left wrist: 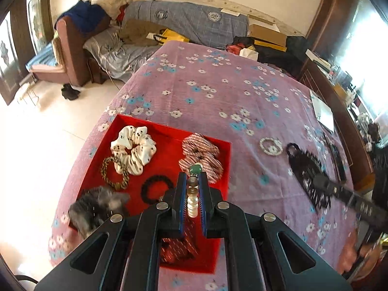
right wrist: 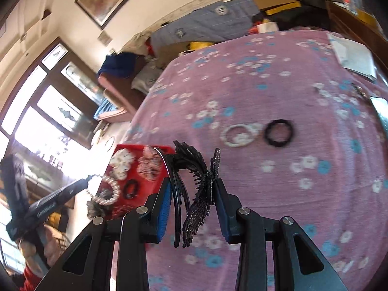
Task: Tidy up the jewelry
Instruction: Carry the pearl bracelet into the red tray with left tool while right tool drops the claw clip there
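Observation:
A red tray (left wrist: 169,145) sits on the bed's near left and holds a white scrunchie (left wrist: 133,149), a striped scrunchie (left wrist: 201,155), a gold-brown hair tie (left wrist: 114,172), a black hair tie (left wrist: 155,188) and a grey furry scrunchie (left wrist: 97,208). My left gripper (left wrist: 193,181) is shut on a beaded bracelet (left wrist: 193,198) of pearl, brown and green beads, held above the tray. My right gripper (right wrist: 194,189) is shut on a black glittery hair claw (right wrist: 201,189) above the bed. A pearl bracelet (right wrist: 238,134) and a black hair tie (right wrist: 278,133) lie on the bedspread.
The bed has a pink flowered spread (left wrist: 218,92). White papers (left wrist: 323,112) lie near its far right edge. A sofa (left wrist: 189,24) with clothes and boxes stands beyond. The floor (left wrist: 36,133) lies to the left, and a wooden headboard (left wrist: 339,111) to the right.

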Available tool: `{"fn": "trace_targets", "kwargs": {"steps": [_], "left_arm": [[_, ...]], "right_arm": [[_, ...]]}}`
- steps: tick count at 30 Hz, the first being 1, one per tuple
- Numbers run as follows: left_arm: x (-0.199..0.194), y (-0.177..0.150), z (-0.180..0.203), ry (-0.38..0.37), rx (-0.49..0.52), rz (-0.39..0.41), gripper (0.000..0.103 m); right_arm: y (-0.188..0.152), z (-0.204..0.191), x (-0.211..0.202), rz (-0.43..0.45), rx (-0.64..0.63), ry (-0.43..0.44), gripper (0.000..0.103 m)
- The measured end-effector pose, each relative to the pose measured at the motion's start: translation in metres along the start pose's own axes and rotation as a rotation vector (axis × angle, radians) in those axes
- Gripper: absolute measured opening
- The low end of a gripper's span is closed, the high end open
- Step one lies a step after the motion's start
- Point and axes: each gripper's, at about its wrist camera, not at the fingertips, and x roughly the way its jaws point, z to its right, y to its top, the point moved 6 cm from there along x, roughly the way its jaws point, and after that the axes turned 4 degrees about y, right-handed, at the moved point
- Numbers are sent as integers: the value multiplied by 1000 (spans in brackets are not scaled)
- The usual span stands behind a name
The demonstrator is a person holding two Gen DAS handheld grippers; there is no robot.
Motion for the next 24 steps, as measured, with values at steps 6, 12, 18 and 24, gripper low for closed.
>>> {"fn": "trace_targets", "kwargs": {"steps": [6,12,18,24], "left_arm": [[33,25,-21,-46,-1,-35,9],[73,44,-30,-104,19,-85,9],[116,46,-40,-60,63,-140,9],[140,42,-52,7,101,-165,9]], "right_arm": [[-6,-44,38,-45,-50,31,38],[-15,-76,74,-85,-95,35,38],[-23,-99,108,-115,-165,-1,38],[-33,-108,140,-152,-223,-49,38]]}}
